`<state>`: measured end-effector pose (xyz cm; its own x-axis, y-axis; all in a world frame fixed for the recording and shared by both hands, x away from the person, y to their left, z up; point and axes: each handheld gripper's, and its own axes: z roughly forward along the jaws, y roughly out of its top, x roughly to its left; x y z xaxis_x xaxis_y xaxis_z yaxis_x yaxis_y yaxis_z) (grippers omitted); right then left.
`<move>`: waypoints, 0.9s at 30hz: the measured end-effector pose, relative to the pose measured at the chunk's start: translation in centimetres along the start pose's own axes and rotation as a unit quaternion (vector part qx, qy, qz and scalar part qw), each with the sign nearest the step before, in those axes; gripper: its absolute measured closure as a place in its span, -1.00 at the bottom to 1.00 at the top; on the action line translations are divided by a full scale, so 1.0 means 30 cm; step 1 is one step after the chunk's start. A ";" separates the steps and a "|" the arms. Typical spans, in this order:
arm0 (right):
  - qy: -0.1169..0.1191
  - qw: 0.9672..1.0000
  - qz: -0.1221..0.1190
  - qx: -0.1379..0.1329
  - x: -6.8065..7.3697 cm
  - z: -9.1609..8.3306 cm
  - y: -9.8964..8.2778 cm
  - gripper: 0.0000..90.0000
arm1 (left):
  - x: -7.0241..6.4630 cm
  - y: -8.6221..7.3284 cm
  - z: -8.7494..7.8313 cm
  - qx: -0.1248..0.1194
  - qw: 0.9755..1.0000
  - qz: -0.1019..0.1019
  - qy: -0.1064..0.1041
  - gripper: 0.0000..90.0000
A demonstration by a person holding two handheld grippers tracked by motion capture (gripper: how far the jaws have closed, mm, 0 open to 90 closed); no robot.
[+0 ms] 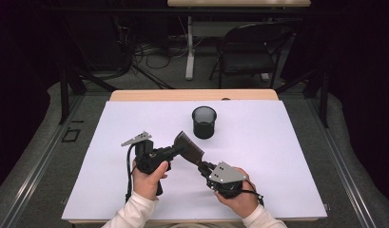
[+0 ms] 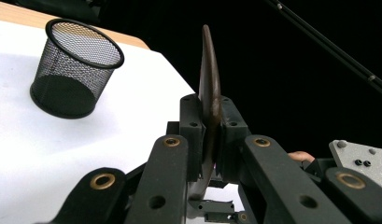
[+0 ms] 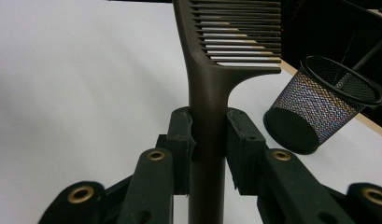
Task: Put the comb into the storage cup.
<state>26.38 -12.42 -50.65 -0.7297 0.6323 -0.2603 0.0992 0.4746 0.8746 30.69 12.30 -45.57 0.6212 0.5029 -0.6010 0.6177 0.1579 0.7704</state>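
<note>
Both the left gripper point(image 1: 175, 148) and the right gripper point(image 1: 205, 167) were clamped on the brown comb point(image 1: 189, 147), held above the white desk point(image 1: 277, 156) near the mesh cup point(image 1: 204, 122), probably for a handover.

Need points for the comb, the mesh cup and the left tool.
comb point(image 3: 240, 35), right gripper view, on its teeth.
mesh cup point(image 1: 204, 124), high view, on its outer wall.
left tool point(image 2: 210, 135), left gripper view, midway between its fingertips, clamped on the comb.
</note>
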 end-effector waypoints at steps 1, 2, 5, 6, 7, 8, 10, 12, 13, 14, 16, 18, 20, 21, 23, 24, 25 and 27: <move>-0.001 1.000 0.000 0.000 0.000 0.000 0.000 0.61 | 0.000 0.000 0.000 0.000 1.000 0.000 0.001 0.86; -0.001 1.000 0.000 0.000 0.001 0.000 0.000 0.61 | 0.000 0.000 0.000 0.000 1.000 0.000 0.001 0.86; -0.001 1.000 0.001 0.000 0.001 0.001 0.000 0.61 | 0.000 0.000 0.000 0.001 1.000 0.000 0.001 0.86; 0.000 1.000 0.000 0.000 0.001 0.001 -0.001 0.61 | 0.000 -0.001 0.000 0.001 1.000 0.000 0.001 0.86; -0.001 1.000 0.000 0.000 0.001 0.001 -0.001 0.61 | 0.000 -0.001 0.000 0.001 1.000 -0.001 0.001 0.86; 0.000 1.000 0.000 0.001 0.001 0.001 -0.001 0.61 | 0.000 -0.001 0.000 0.001 1.000 -0.001 0.001 0.86; 0.000 1.000 0.000 0.001 0.001 0.001 -0.001 0.61 | 0.000 -0.001 -0.001 0.001 1.000 -0.003 0.002 0.87; 0.000 1.000 0.001 0.000 0.002 0.001 -0.001 0.61 | 0.000 -0.001 -0.001 0.001 1.000 -0.004 0.002 0.87; 0.000 1.000 0.001 0.000 0.002 0.001 -0.001 0.61 | 0.000 -0.001 -0.001 0.001 1.000 -0.004 0.002 0.87; 0.001 1.000 0.001 0.000 0.002 0.001 -0.001 0.61 | 0.000 -0.001 -0.001 0.001 1.000 -0.005 0.003 0.87; 0.001 1.000 0.001 0.000 0.001 0.001 -0.002 0.61 | 0.000 -0.002 -0.002 -0.001 1.000 -0.006 0.003 0.87; 0.003 1.000 0.003 -0.001 0.001 0.001 -0.002 0.61 | 0.001 -0.003 -0.001 -0.004 1.000 -0.011 0.002 0.87; 0.003 1.000 0.003 0.000 0.001 0.001 -0.002 0.61 | 0.003 -0.004 -0.001 -0.005 1.000 -0.014 0.001 0.87; 0.004 1.000 0.003 -0.001 0.001 0.001 -0.002 0.61 | 0.004 -0.004 -0.001 -0.006 1.000 -0.015 0.001 0.87; 0.003 1.000 0.003 -0.002 0.001 0.000 -0.002 0.61 | 0.007 -0.003 -0.002 -0.006 1.000 -0.020 -0.002 0.87; 0.003 1.000 0.004 -0.003 0.001 0.000 -0.002 0.61 | 0.008 -0.003 -0.002 -0.005 1.000 -0.020 -0.002 0.87; 0.004 1.000 0.004 -0.002 0.001 0.001 -0.002 0.61 | 0.009 -0.003 -0.001 -0.006 1.000 -0.023 -0.002 0.87; 0.004 1.000 0.005 -0.002 0.001 0.001 -0.003 0.61 | 0.012 -0.003 -0.002 -0.005 1.000 -0.026 -0.003 0.87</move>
<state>26.38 -12.42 -50.74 -0.7344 0.6315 -0.2488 0.1032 0.4662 0.8787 30.83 12.51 -45.86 0.5918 0.4889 -0.6409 0.6439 0.1916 0.7407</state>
